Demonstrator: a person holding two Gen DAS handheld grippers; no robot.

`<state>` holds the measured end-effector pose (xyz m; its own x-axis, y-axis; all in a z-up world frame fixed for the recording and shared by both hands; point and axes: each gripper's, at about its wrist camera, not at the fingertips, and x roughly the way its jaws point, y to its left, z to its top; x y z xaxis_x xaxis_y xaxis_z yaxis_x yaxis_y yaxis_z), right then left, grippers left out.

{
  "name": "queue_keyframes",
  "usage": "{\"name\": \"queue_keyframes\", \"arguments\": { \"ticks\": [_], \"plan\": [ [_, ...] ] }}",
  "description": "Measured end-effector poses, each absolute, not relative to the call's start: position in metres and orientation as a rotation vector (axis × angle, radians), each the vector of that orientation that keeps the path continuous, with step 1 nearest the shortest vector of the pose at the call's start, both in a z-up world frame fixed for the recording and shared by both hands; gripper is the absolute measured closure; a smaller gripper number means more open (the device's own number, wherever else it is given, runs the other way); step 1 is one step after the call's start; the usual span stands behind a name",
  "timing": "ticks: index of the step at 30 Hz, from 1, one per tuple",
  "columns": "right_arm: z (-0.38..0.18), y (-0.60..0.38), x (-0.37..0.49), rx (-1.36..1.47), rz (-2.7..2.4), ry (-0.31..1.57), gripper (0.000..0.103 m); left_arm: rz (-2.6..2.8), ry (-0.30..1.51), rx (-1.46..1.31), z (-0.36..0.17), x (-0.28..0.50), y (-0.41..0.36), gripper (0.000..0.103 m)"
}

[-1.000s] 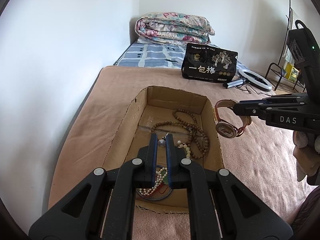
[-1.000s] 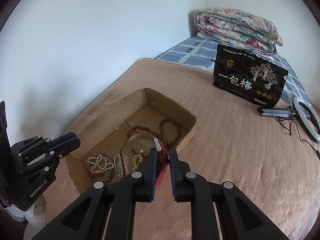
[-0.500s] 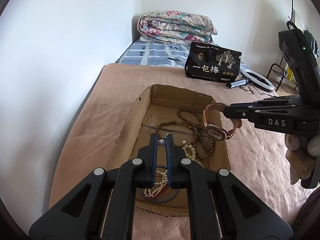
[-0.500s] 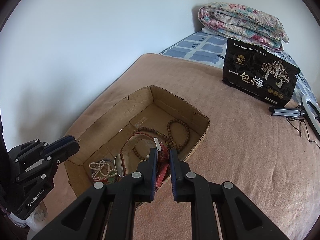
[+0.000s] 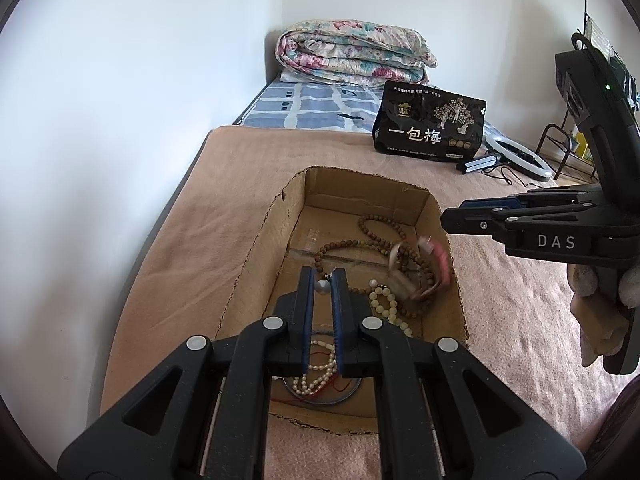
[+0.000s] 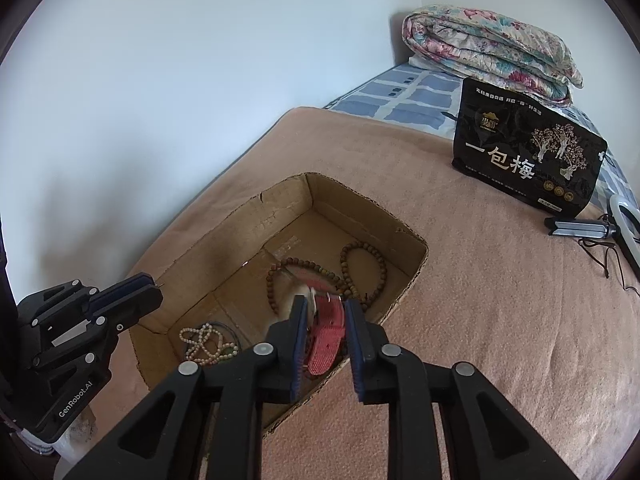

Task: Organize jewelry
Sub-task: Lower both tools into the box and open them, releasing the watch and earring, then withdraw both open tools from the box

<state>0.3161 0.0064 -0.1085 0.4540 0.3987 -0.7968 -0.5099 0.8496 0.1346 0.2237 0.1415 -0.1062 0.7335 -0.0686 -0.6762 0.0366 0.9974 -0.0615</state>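
Observation:
An open cardboard box (image 5: pixel 288 216) (image 6: pixel 360 196) sits on a tan blanket. It holds brown bead strings (image 5: pixel 376 224) (image 6: pixel 364 264), a pale bead bracelet (image 5: pixel 384 304) and a pearl strand (image 5: pixel 316 372) (image 6: pixel 204 340). My left gripper (image 5: pixel 322 276) (image 6: pixel 154 286) hangs over the box's near end, shut on a small pearl-like bead (image 5: pixel 322 286). My right gripper (image 6: pixel 324 304) (image 5: pixel 444 220) is over the box's right wall and its jaws are opening. A pink-strapped watch (image 6: pixel 328 328) (image 5: pixel 416 272), blurred, lies below the parted pads on the beads, free of them.
A black snack bag (image 5: pixel 428 128) stands on the bed beyond the box, with a folded floral quilt (image 5: pixel 352 52) behind it. A ring light with cable (image 5: pixel 516 156) lies at the far right. A white wall runs along the bed's left side.
My right gripper carried the watch leftward over the box, then its jaws parted and the watch dropped inside. The left gripper kept its grip and place.

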Motion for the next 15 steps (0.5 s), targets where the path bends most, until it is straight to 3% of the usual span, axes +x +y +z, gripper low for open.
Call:
{"name": "queue_keyframes", "arguments": {
  "ticks": [3,4,5,6,11,15],
  "plan": [
    [-0.105,0.005,0.316,-0.129,0.548,0.930,0.055,-0.040,0.751,-0.049,-0.107,0.225,0.143,0.092],
    [-0.104,0.005,0.316,-0.130,0.542,0.923,0.047,-0.034,0.750,-0.051,-0.107,0.224,0.143,0.076],
    [-0.102,0.004,0.315,-0.131,0.537,0.916,0.039,-0.029,0.745,-0.053,-0.106,0.224,0.144,0.067],
    [-0.101,0.004,0.314,-0.133,0.535,0.909,0.037,-0.023,0.735,-0.053,-0.106,0.222,0.144,0.054],
    [-0.096,0.002,0.310,-0.157,0.521,0.881,0.016,-0.013,0.725,-0.050,-0.104,0.219,0.143,0.053],
    [-0.092,-0.002,0.306,-0.159,0.511,0.865,0.013,-0.012,0.719,-0.035,-0.100,0.215,0.139,0.053]
  ]
}}
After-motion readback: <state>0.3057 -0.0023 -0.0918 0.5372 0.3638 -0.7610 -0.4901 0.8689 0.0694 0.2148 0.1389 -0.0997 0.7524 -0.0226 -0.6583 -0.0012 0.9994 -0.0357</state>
